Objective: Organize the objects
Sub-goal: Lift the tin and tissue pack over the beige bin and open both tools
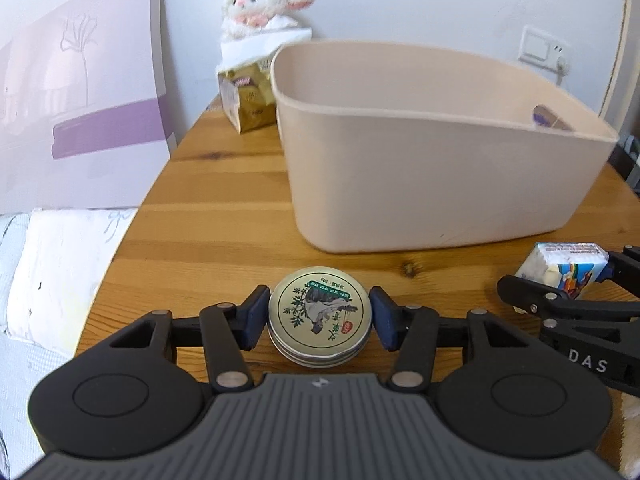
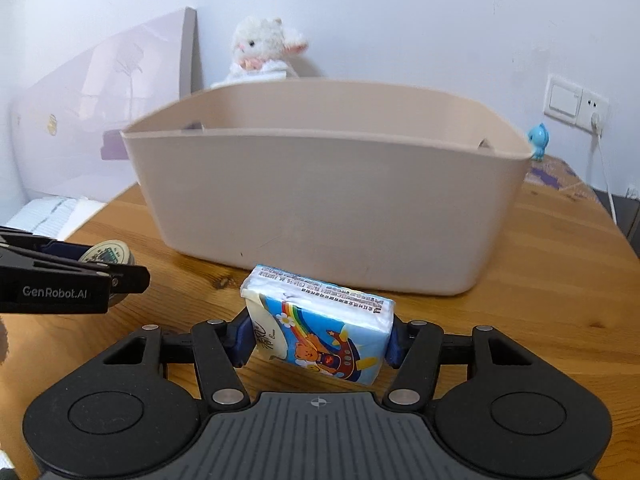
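Observation:
My left gripper (image 1: 320,320) is shut on a round metal tin (image 1: 319,316) with a green plant picture on its lid, close over the wooden table. My right gripper (image 2: 318,336) is shut on a blue tissue pack (image 2: 320,330) with a rainbow and bear print. A large beige plastic bin (image 1: 420,184) stands just beyond both; it also shows in the right wrist view (image 2: 328,208). The right gripper and tissue pack (image 1: 560,270) show at the right edge of the left wrist view. The left gripper with the tin (image 2: 108,254) shows at the left of the right wrist view.
A white plush lamb (image 1: 264,4) sits on a gold box (image 1: 248,100) behind the bin by the wall. A purple and white board (image 1: 80,100) leans at the left. A small blue bird figure (image 2: 537,140) stands at the right. The table's rounded edge (image 1: 120,240) runs along the left.

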Demonstrator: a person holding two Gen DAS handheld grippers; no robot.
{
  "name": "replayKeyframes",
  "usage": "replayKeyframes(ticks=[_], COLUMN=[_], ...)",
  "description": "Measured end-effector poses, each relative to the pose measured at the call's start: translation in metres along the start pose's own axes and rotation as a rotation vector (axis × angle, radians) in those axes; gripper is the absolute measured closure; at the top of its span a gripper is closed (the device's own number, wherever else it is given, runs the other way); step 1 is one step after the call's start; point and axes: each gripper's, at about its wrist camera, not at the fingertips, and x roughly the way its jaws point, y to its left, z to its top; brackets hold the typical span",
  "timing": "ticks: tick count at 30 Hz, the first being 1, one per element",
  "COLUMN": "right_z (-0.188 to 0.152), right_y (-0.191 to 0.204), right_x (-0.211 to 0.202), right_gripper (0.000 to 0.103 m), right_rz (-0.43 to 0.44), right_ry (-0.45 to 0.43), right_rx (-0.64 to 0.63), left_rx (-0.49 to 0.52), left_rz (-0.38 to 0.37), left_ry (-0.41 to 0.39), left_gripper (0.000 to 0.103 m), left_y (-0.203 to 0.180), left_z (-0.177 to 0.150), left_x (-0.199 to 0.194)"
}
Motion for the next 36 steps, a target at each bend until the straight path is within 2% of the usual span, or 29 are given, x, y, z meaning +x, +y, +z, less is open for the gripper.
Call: replayKeyframes(ticks=[8, 14, 17, 23, 28, 32, 36], right_z=[0.016, 0.04, 0.058, 0.092, 0.118, 0.129, 0.133], right_y=[-0.018, -0.029, -0.032, -0.042, -0.051, -0.052, -0.047], right_x=[-0.043, -0.063, -0.068, -0.077, -0.065, -0.043, -0.019], right_gripper=[0.046, 0.046, 0.046, 0.046, 0.046, 0.046, 0.046], right_rz=[0.037, 0.027, 0.012, -0.001, 0.006, 0.008, -0.004], right_ry=[-0.085, -0.165, -0.208, -0.298, -0.301, -0.268, -0.229], right_rx=[0.0, -0.026, -0.045, -0.036, -0.013, -0.006, -0.026], left_rx=[0.029, 0.048, 0.066, 0.079, 0.035, 0.042, 0.035], left_rz=[-0.013, -0.023, -0.019, 0.001, -0.008, 0.042, 0.054], left_ry=[-0.094, -0.2, -0.245, -0.28, -0.263, -0.233, -0.162], left_gripper=[0.047, 0.047, 0.047, 0.047, 0.047, 0.047, 0.047], left_y=[-0.014, -0.026, -0.033, -0.043, -0.044, -0.05, -0.052], left_z=[0.013, 0.038, 0.055, 0.09, 0.119, 0.138, 0.148], left_x=[-0.042, -0.074, -0.082, -0.079, -0.059, -0.031, 0.004])
